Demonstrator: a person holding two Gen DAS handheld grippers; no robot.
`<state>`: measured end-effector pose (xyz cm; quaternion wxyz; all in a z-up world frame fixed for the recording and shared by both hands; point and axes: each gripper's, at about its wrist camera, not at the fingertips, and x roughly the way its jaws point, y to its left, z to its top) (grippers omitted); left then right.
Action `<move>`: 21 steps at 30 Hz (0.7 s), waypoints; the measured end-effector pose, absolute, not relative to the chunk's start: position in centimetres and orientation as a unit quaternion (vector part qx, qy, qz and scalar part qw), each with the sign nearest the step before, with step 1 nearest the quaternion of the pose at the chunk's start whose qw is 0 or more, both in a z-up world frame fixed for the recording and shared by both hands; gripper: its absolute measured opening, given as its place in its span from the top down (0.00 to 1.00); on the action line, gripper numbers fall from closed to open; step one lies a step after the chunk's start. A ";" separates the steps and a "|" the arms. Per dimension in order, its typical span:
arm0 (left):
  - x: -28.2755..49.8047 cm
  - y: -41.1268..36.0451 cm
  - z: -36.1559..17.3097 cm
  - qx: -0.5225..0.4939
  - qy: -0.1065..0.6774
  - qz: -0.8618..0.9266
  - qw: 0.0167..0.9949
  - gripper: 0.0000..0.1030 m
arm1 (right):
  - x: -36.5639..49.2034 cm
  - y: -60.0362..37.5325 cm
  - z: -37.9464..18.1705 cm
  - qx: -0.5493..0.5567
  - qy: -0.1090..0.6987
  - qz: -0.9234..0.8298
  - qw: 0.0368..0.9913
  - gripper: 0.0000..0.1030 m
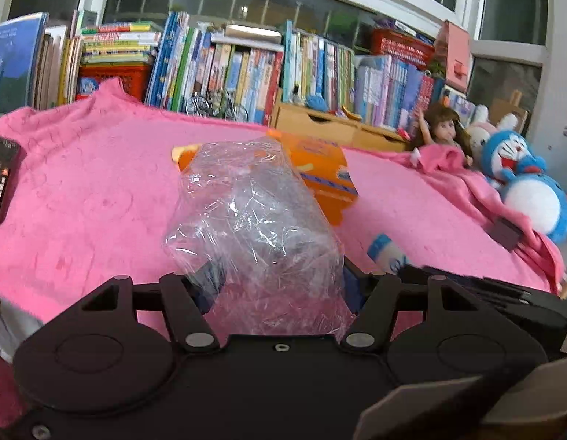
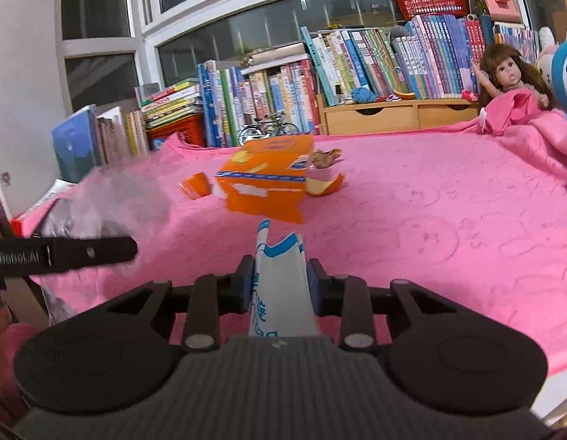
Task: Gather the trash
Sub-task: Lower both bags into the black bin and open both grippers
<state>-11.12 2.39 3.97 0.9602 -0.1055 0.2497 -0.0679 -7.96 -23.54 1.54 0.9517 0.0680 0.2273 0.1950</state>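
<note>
My left gripper (image 1: 279,280) is shut on a crumpled clear plastic bag (image 1: 254,227) that stands up between its fingers and hides their tips. My right gripper (image 2: 280,282) is shut on a white and blue wrapper (image 2: 281,286), which also shows as the wrapper (image 1: 387,253) low on the right in the left wrist view. An orange carton (image 2: 263,183) lies on the pink blanket (image 2: 430,220) ahead of both grippers. Orange peel pieces (image 2: 195,185) and a brown crumpled scrap (image 2: 325,157) lie beside the carton. The left gripper's finger (image 2: 81,253) and the bag (image 2: 111,198) reach in from the left.
Rows of books (image 2: 276,99) and a wooden drawer unit (image 2: 389,115) line the far edge under the windows. A doll (image 2: 507,73) and a blue plush toy (image 1: 529,183) sit at the right. A dark device (image 1: 1,179) lies at the blanket's left.
</note>
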 end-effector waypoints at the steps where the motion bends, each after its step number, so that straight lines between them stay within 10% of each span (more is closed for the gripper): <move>1: -11.7 2.5 3.9 -0.106 0.254 -0.070 0.959 0.40 | -8.5 -23.5 1.5 0.072 0.227 0.197 0.951 0.66; 21: -16.4 1.4 -0.7 -0.050 0.383 -0.098 0.917 0.42 | -14.2 -22.4 -3.1 0.112 0.315 0.194 0.922 0.66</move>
